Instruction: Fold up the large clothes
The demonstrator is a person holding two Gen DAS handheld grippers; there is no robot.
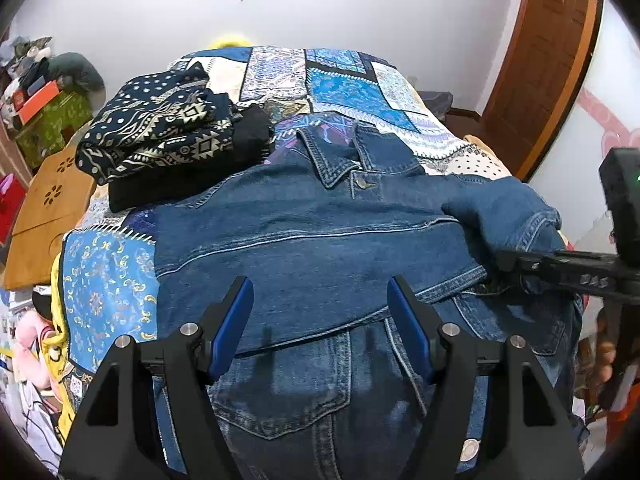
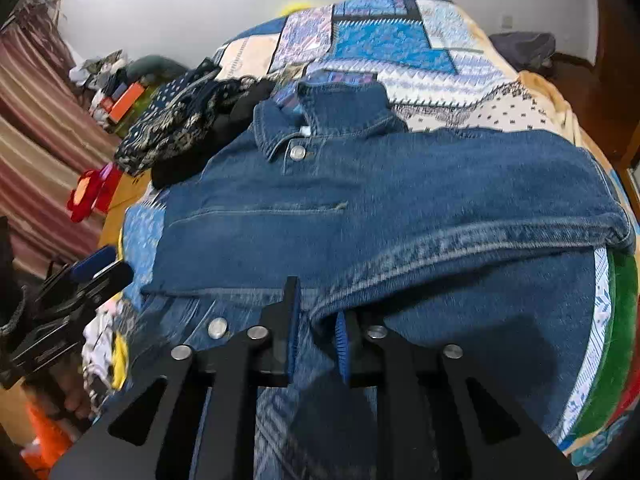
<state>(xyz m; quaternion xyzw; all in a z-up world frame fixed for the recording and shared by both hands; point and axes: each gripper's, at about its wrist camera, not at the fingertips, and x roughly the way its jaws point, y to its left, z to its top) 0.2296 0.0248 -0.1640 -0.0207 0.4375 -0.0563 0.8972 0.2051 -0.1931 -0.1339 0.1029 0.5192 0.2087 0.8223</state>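
A blue denim jacket [image 1: 320, 240] lies front-up on the patchwork bedspread [image 1: 344, 84], collar toward the far end, one sleeve folded across the chest. My left gripper [image 1: 320, 300] is open and empty, hovering over the jacket's lower front. My right gripper [image 2: 316, 316] is shut on a fold of the jacket [image 2: 360, 208], the sleeve's cuff edge, near its lower part. In the left wrist view the right gripper [image 1: 504, 262] reaches in from the right with denim between its fingers. The left gripper [image 2: 100, 264] shows at the left edge of the right wrist view.
A folded stack of navy patterned cloth [image 1: 160, 132] on black cloth [image 1: 192, 176] sits on the bed left of the jacket's collar. A wooden board [image 1: 48, 208] leans by the bed's left side. Cluttered shelves [image 1: 44, 96] stand at far left. A wooden door [image 1: 548, 64] is at right.
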